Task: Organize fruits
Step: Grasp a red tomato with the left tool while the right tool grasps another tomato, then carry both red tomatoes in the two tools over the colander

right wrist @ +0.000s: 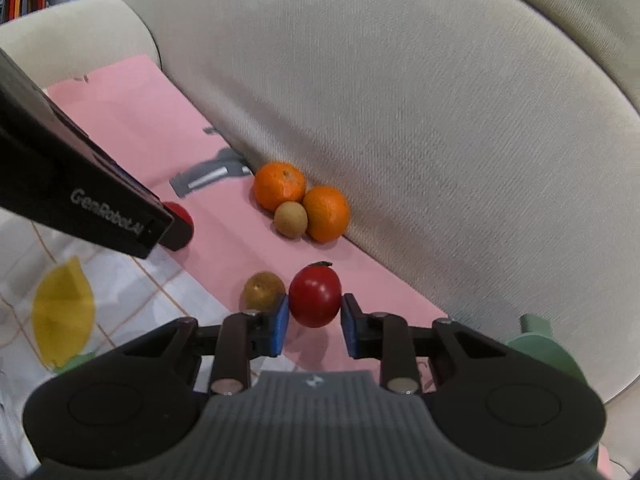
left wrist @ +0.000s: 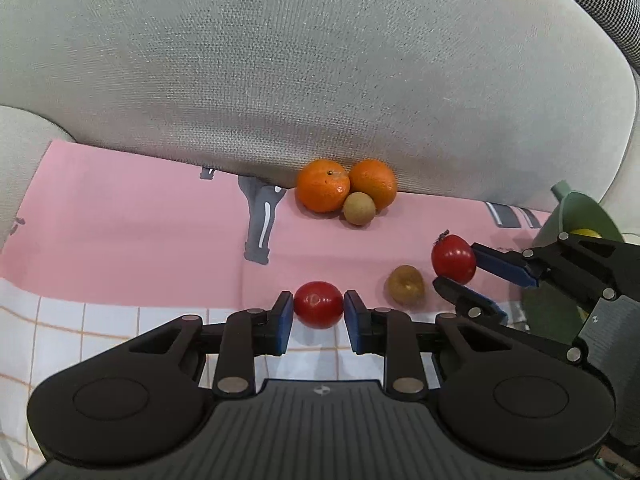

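Pinching one red fruit each, the two grippers are working side by side on the pink cloth (left wrist: 140,220) that is covering the seat of a grey sofa (left wrist: 320,60); the left gripper (left wrist: 319,316) is pressing its blue pads against both sides of the left red fruit (left wrist: 319,305), and the right gripper (right wrist: 313,322) is doing the same with the right red fruit (right wrist: 315,296), the one with a small dark stalk on top.

Both fruits are round and glossy, so I am judging that they are at risk of slipping out; the pads are touching only the near half of each fruit, and a quick lift could squeeze it forward, away from the jaws; a harder squeeze could bruise the skin.

A small brown fruit (right wrist: 264,291) is lying just beside the left pad of the right gripper; if the hand is swinging left while it rises, this fruit could be pushed and roll off the cloth.

The two grippers are also near each other; crossing paths could make them collide.

A green container (left wrist: 580,216) is standing at the far right, partly hidden; probably the fruits belong there; two oranges (left wrist: 322,186) and another brown fruit (left wrist: 359,208) are waiting against the backrest.
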Motion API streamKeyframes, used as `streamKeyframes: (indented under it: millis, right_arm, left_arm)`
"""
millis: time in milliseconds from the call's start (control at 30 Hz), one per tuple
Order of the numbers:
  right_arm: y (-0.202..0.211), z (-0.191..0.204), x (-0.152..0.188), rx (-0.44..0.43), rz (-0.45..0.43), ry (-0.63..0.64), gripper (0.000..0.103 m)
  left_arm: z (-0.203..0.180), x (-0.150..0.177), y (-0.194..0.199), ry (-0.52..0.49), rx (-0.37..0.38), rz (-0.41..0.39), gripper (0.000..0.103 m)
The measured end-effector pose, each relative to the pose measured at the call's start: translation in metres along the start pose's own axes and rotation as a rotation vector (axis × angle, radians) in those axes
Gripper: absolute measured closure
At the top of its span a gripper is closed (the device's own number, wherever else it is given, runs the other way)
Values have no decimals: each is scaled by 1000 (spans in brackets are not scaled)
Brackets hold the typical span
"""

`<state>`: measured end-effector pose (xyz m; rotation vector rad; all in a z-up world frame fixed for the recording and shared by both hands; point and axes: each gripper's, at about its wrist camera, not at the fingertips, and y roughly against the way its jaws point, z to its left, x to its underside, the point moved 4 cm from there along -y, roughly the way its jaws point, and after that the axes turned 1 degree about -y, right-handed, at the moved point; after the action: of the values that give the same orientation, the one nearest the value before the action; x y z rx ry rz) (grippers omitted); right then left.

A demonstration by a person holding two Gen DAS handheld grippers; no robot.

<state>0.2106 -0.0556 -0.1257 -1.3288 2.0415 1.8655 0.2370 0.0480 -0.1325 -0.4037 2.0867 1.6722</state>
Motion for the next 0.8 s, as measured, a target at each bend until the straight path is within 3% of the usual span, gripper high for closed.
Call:
streamKeyframes:
  millis: [33,267,567,800]
  right_arm:
    - [5,1,-1,-3,-8,-2,79]
    - [45,0,1,-16,-53,-33,79]
    - [57,-1,22,-74,-9,-100,78]
    - [44,-3,21,-101,0,-119,78]
  left_arm:
    - [-1,0,4,5,5,-2,80]
    - [-18,1,33,-21,28,-34,81]
    - [-2,23,38,33,38,6,80]
    - [2,22,28,32,36,-9,69]
